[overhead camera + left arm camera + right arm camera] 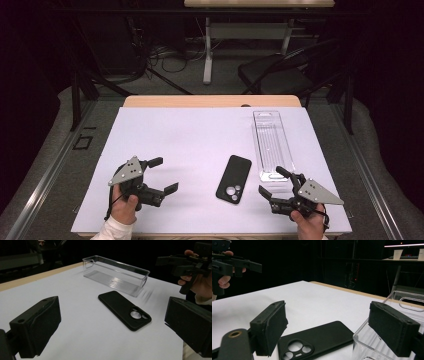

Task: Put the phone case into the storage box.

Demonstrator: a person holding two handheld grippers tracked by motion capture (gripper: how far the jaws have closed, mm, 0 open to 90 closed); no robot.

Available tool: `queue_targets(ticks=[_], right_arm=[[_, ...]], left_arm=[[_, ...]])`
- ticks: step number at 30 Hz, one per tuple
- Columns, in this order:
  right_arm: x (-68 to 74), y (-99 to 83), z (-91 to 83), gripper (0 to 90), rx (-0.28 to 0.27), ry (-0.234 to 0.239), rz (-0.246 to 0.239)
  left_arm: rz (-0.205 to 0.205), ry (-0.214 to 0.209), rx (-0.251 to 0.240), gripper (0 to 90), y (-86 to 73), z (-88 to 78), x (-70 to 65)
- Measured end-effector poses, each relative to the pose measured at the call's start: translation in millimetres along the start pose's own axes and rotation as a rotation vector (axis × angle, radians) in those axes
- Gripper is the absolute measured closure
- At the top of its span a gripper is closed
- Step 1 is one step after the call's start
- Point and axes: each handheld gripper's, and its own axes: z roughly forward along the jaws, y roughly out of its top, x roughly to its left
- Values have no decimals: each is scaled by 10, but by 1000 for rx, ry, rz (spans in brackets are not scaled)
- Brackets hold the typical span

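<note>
Both grippers sit at the near edge of the white table (pixel 190 135), each held in a hand with jaws spread wide and nothing between them: the left gripper (pixel 163 175) at the near left, the right gripper (pixel 274 181) at the near right. Between them lies a black phone case (pixel 234 178), back up, its camera cutout toward the person. Just beside it on the right stands a clear plastic tray (pixel 269 142), long and narrow, with nothing in it, running away toward the far edge.

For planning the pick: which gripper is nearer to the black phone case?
Right. The right gripper sits just beside the flat black phone case; the left gripper is farther off across the white mat.
</note>
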Motion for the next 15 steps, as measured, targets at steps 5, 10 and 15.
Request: queue_targets(ticks=[5,10,15], right_arm=[[-20,-3,-6,142,3,-8,4],[-33,-2,-15,142,1,-11,10],[-36,-2,-12,142,1,-10,9]], left_arm=[[-2,5,25,6,35,69,7],[-36,-7,61,6,91,189,33],[-65,-13,87,6,147,295,46]])
